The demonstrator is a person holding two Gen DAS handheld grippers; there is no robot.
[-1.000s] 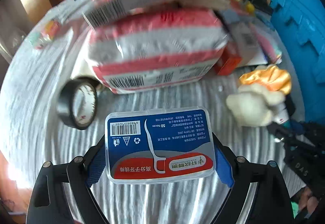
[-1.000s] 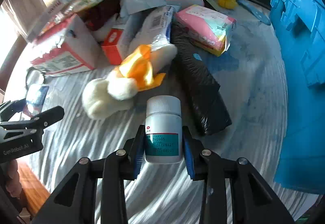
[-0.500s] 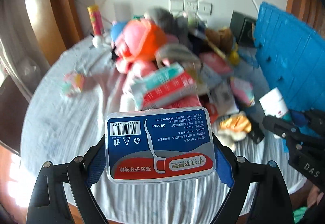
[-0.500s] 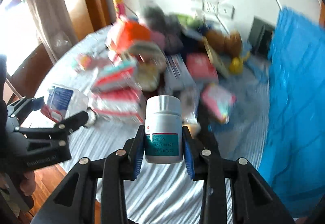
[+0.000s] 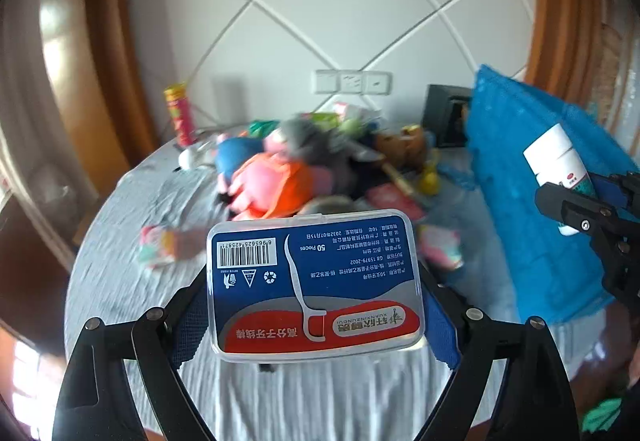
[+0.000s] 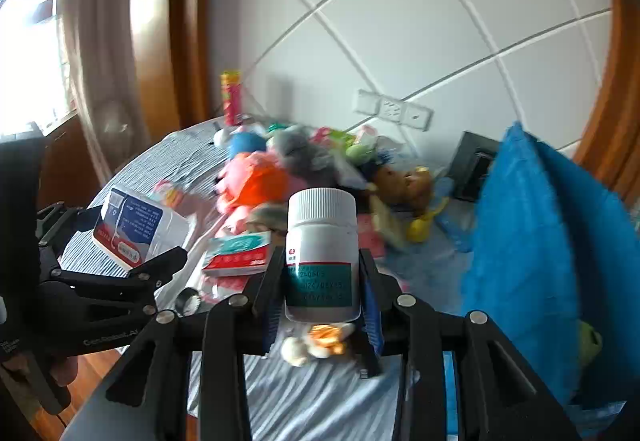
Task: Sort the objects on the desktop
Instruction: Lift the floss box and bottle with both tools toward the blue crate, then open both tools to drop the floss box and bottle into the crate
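Both grippers raised off table since earlier. Left gripper [image 5: 316, 305] clamps floss box [image 5: 315, 283], long axis 3–9 o'clock. Right gripper [image 6: 320, 289] clamps bottle [image 6: 320, 253], cap toward 12.

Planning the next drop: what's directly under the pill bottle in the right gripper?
Below the pill bottle, a white and orange plush toy lies on the striped tablecloth. The bottle and the right gripper cover part of it.

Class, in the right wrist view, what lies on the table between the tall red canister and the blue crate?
The pile of soft toys and packets lies between the red canister and blue crate.
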